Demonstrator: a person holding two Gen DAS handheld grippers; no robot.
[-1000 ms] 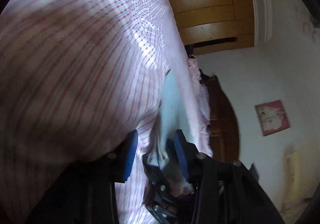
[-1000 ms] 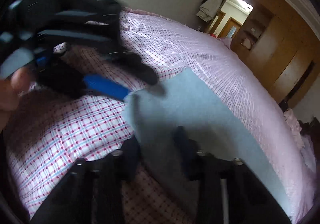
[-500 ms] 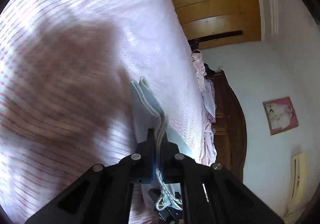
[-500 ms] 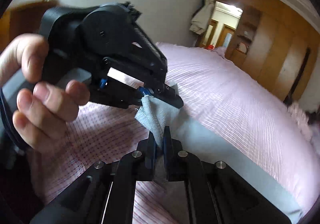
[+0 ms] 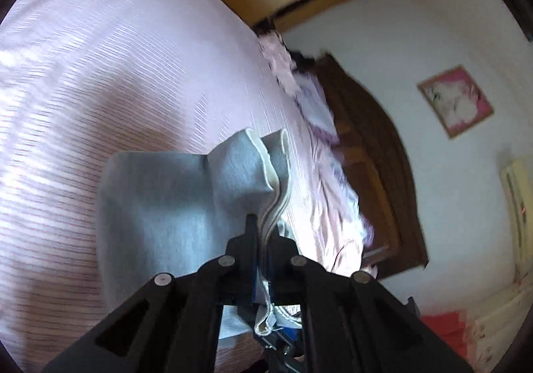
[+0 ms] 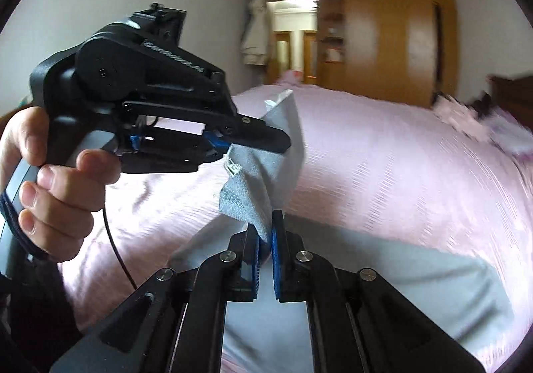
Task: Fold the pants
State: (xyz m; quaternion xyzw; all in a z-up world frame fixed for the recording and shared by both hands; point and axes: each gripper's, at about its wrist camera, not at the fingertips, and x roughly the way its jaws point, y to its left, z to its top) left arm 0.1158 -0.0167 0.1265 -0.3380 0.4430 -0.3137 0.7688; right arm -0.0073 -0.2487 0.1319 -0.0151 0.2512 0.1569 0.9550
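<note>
The grey pants (image 6: 383,276) are spread across the bed (image 6: 399,156), with one end lifted clear of the pink sheet. That raised end is pinched in the left gripper (image 5: 265,226), whose jaws are closed on several stacked layers of fabric, pale inner edges showing between them. A corner of the same end is held in the right gripper (image 6: 265,226), its jaws drawn nearly together around a thin fold of cloth. In the right wrist view the left gripper (image 6: 260,143) is seen just above and beside the right one, carried by the person's hand (image 6: 56,179). The layering at the grip suggests that a lengthwise fold has already been made, leg over leg. What appears to remain is the carrying of the lifted end over toward the far end of the garment, the laying down and the smoothing. The far end cannot be seen clearly.
</note>
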